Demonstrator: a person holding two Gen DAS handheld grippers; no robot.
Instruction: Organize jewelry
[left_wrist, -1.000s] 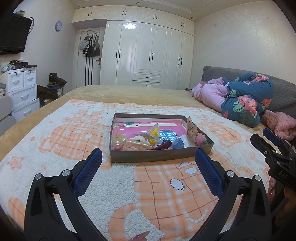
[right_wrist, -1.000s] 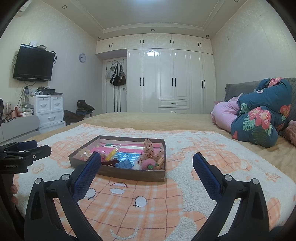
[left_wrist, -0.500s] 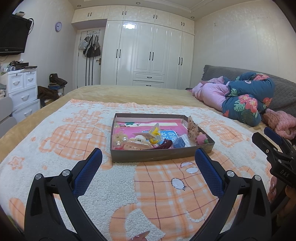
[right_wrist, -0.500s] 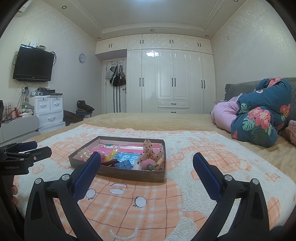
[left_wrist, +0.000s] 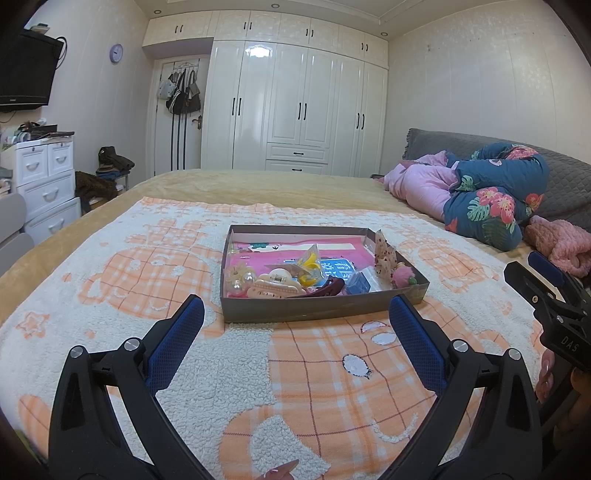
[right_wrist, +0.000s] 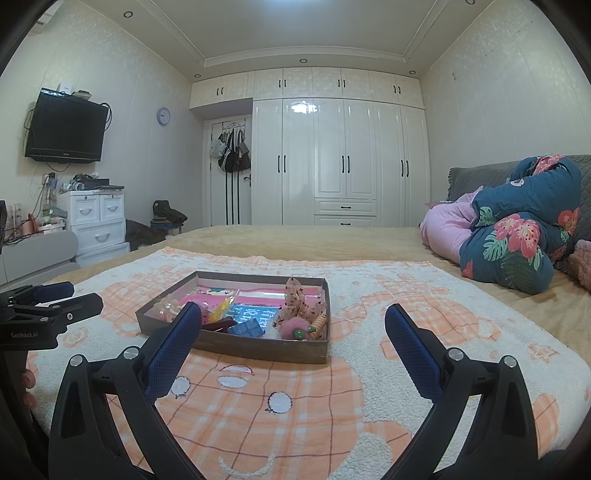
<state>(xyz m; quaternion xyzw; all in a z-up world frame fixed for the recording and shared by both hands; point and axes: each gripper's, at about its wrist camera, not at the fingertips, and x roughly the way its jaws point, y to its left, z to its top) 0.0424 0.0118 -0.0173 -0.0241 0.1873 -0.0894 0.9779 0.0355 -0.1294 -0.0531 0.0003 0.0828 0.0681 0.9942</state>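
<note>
A shallow brown box (left_wrist: 314, 310) sits on the orange and white blanket. It holds hair clips, a cream claw clip (left_wrist: 275, 286), a yellow piece (left_wrist: 310, 264), a blue packet (left_wrist: 356, 282), a pink pom-pom (left_wrist: 400, 275) and a dotted bow (left_wrist: 384, 253). The box also shows in the right wrist view (right_wrist: 258, 347). My left gripper (left_wrist: 295, 332) is open and empty, just in front of the box. My right gripper (right_wrist: 293, 338) is open and empty, in front of the box and to its right.
The blanket (left_wrist: 110, 280) covers a tan bed. Pink and floral bedding (left_wrist: 495, 195) is piled at the right by a grey headboard. White drawers (left_wrist: 44, 184) stand left, a white wardrobe (left_wrist: 295, 110) at the back. The other gripper shows at the edge of each view (left_wrist: 546, 295) (right_wrist: 44, 310).
Both views have crept slightly closer to the box. Both grippers stay open and empty.
</note>
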